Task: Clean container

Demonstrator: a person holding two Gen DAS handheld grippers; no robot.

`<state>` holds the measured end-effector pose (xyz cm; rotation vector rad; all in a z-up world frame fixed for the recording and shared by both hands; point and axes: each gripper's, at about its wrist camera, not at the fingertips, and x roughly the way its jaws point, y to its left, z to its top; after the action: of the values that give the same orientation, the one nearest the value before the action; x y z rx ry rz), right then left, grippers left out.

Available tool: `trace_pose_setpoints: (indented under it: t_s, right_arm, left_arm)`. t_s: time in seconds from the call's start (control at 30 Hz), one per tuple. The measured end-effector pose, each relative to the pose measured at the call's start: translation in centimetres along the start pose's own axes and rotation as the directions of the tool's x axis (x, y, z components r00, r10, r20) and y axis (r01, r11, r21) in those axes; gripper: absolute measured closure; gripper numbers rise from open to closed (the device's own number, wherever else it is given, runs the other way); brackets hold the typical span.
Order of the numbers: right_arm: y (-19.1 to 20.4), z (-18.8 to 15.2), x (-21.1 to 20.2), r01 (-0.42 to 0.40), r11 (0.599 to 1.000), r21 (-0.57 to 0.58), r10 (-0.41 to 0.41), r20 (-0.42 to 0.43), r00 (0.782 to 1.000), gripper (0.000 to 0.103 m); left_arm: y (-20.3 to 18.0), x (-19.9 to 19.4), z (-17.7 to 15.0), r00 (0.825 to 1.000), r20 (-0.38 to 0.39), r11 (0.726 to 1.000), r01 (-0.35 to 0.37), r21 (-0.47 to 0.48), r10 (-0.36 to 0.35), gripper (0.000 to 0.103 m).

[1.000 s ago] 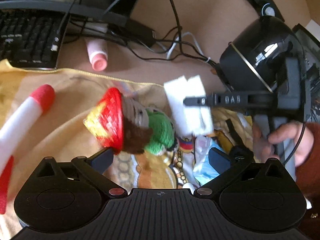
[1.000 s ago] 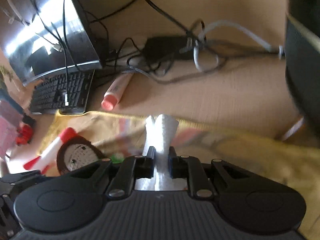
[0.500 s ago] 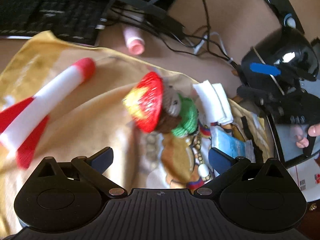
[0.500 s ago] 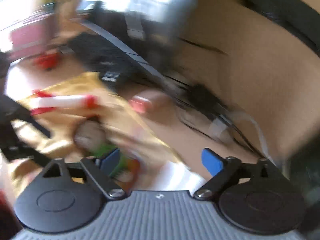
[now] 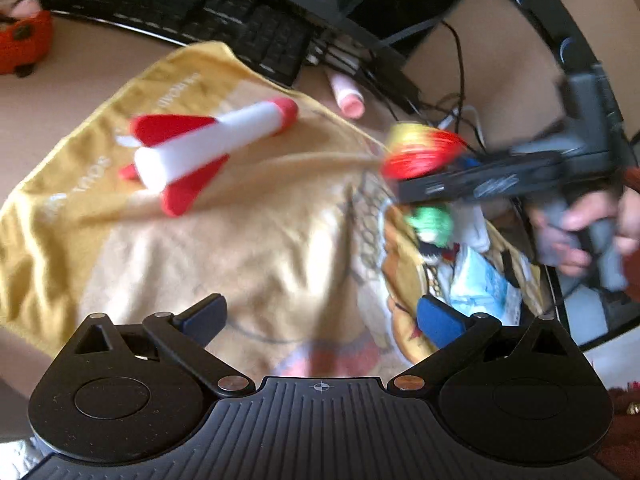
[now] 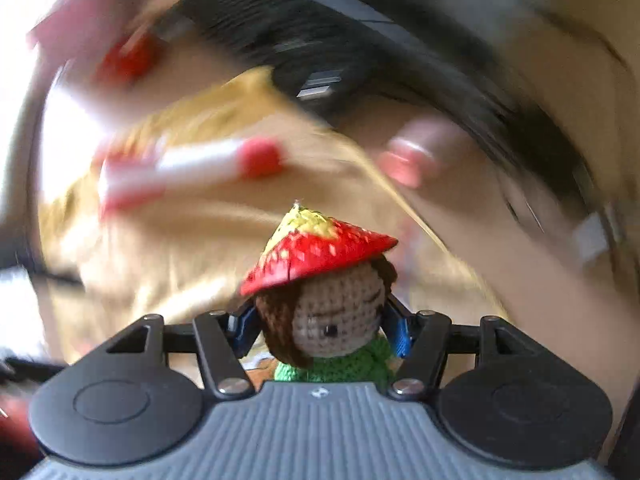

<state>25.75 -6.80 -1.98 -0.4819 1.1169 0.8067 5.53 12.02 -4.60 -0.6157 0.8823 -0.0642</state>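
Observation:
A crochet doll (image 6: 332, 312) with a red and yellow cone hat and a green body sits between the blue pads of my right gripper (image 6: 322, 328). The jaws are closing, and the pads touch both sides of its head. The left wrist view, blurred, shows the same doll (image 5: 424, 152) in the right gripper (image 5: 440, 188), held by a person's hand (image 5: 580, 224), over the right side of a yellow printed cloth (image 5: 240, 240). My left gripper (image 5: 320, 316) hangs open above the cloth with nothing between its fingers.
A red and white foam rocket (image 5: 212, 148) lies on the cloth. A pink tube (image 5: 348, 96), a black keyboard (image 5: 180, 4) and tangled cables lie behind it. A folded white tissue (image 5: 476, 228) and a blue packet (image 5: 480, 284) lie at the right. An orange toy (image 5: 24, 40) is far left.
The right gripper let go of the folded white tissue, opened wide, swung over to the doll and closed around its head. The left gripper drew back, with its view swung left and rolled.

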Motion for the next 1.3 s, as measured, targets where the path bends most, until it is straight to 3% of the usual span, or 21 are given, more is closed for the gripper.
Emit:
trace_pose_setpoints:
  t_s: [0.03,0.07,0.13,0.2,0.33,0.4,0.47,0.63,0.73,0.8,0.87,0.93,1.0,1.07,1.13,1.2,1.23,1.27,1.3]
  right_arm:
    - [-1.4,-0.3,-1.0,-0.03,0.989,0.144,0.031,-0.005,0.999,0.038]
    - [-3.1,-1.2,-1.9,-0.078,0.945,0.317,0.083,-0.001,0.997,0.038]
    - [-5.3,-3.1,-2.3,-0.163,0.811,0.562,0.195,0.004,0.981,0.038]
    - [-6.1,-5.0,-1.3,-0.172,0.702,0.691,0.249,-0.012,0.968,0.038]
    - [-6.0,-6.7,0.3,-0.056,0.676,0.735,0.186,-0.096,0.978,0.035]
    - [-6.1,-7.3,-0.4,-0.08,0.649,0.756,0.204,-0.072,0.976,0.028]
    - [-6.4,-7.3,-2.6,-0.114,0.666,0.737,0.187,-0.016,0.982,0.019]
    - [-5.8,-6.6,-6.5,-0.052,0.815,0.577,0.005,0.083,0.997,0.015]
    - [-4.7,-7.1,-7.9,-0.012,0.881,0.473,-0.083,0.18,0.98,0.015]
    - [-3.5,-8.0,-8.9,0.045,0.917,0.396,-0.158,0.257,0.954,0.015]
    - [-2.8,-9.0,-9.3,0.113,0.925,0.363,-0.231,0.302,0.925,0.012]
    - [-2.6,-10.1,-9.0,0.143,0.919,0.367,-0.271,0.327,0.905,0.011]
    - [-3.4,-11.1,-8.3,0.093,0.903,0.419,-0.246,0.327,0.913,0.011]
    - [-4.3,-12.0,-7.7,0.04,0.884,0.465,-0.214,0.327,0.92,0.011]
    - [-5.0,-12.6,-7.5,0.034,0.871,0.49,-0.22,0.327,0.919,0.012]
    - [-5.6,-13.1,-7.5,0.047,0.862,0.504,-0.242,0.33,0.912,0.012]
    - [-6.0,-13.3,-7.5,0.054,0.859,0.51,-0.255,0.334,0.907,0.012]
    - [-6.4,-13.4,-7.5,0.061,0.855,0.516,-0.268,0.337,0.902,0.012]
    - [-6.8,-13.4,-7.5,0.066,0.853,0.518,-0.276,0.339,0.9,0.013]
  left_arm:
    - [0.4,-0.2,0.1,1.0,0.009,1.0,-0.001,-0.014,0.001,0.0]
    - [0.9,-0.3,0.2,1.0,0.017,1.0,-0.004,-0.027,0.004,0.0]
    - [1.5,-0.4,0.6,0.999,0.033,0.999,-0.008,-0.038,0.01,0.0]
    - [1.6,-0.5,1.0,0.999,0.043,1.0,-0.015,-0.018,0.015,0.0]
    - [0.4,-0.1,1.2,0.997,0.035,0.993,-0.065,0.097,0.062,0.0]
    - [-0.1,0.1,1.1,0.995,0.023,0.985,-0.097,0.14,0.095,0.0]
    - [-0.4,0.1,1.2,0.993,0.019,0.979,-0.119,0.168,0.118,0.0]
    - [-1.3,-0.2,2.1,0.99,0.036,0.962,-0.143,0.231,0.138,0.0]
    - [-1.6,-0.1,2.9,0.984,0.054,0.945,-0.176,0.275,0.167,0.0]
    - [-1.8,0.0,3.7,0.979,0.084,0.928,-0.204,0.312,0.186,0.0]
    - [-1.8,-0.1,4.4,0.968,0.169,0.89,-0.237,0.389,0.184,0.0]
    - [-1.4,0.3,4.8,0.95,0.253,0.829,-0.286,0.48,0.181,0.0]
    - [-0.9,1.4,5.0,0.943,0.276,0.755,-0.317,0.574,0.186,0.0]
    - [-0.3,2.6,4.9,0.951,0.253,0.702,-0.301,0.645,0.176,0.0]
    - [0.2,3.8,4.8,0.956,0.209,0.667,-0.294,0.685,0.206,0.0]
    - [0.9,4.5,4.9,0.959,0.178,0.674,-0.283,0.682,0.222,0.001]
    - [1.2,4.5,5.0,0.962,0.169,0.698,-0.271,0.663,0.212,0.007]
    - [1.5,4.4,5.2,0.968,0.153,0.728,-0.252,0.637,0.201,0.04]
    - [1.8,4.5,5.6,0.971,0.13,0.758,-0.237,0.608,0.199,0.058]
